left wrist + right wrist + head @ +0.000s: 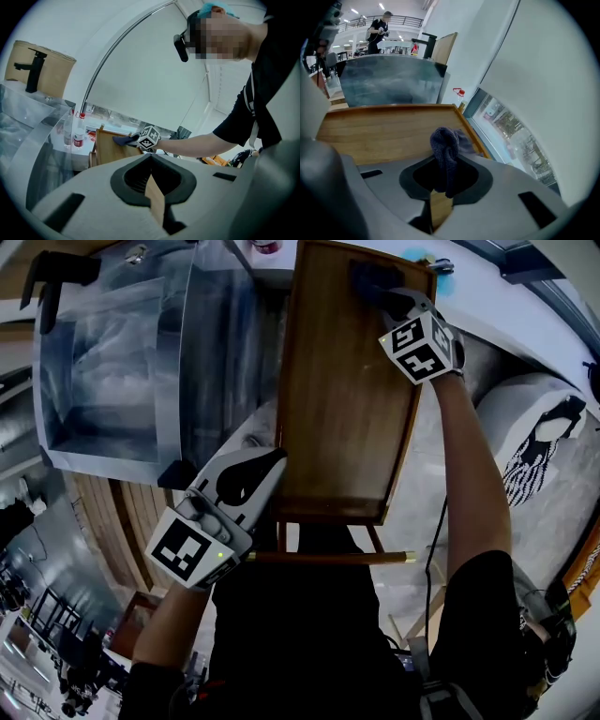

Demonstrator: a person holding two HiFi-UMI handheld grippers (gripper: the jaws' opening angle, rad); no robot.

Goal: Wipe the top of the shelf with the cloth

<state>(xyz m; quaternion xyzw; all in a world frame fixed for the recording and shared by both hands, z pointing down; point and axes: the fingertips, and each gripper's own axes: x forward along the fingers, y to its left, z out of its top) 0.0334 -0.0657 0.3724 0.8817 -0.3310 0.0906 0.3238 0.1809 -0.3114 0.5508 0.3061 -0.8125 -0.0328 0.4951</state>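
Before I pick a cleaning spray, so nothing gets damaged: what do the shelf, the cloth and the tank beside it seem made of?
The shelf looks like wood, probably varnished: brown grain lines, slight sheen. The cloth seems dark blue-grey knitted or terry fabric: looped texture, soft folds. The tank is clear glass or acrylic, can't tell which: see-through walls with reflections.

Right arm extended forward, nearly straight; right gripper fingers pinched on the cloth. Left arm bent (held close in); left gripper fingers closed on the shelf edge.
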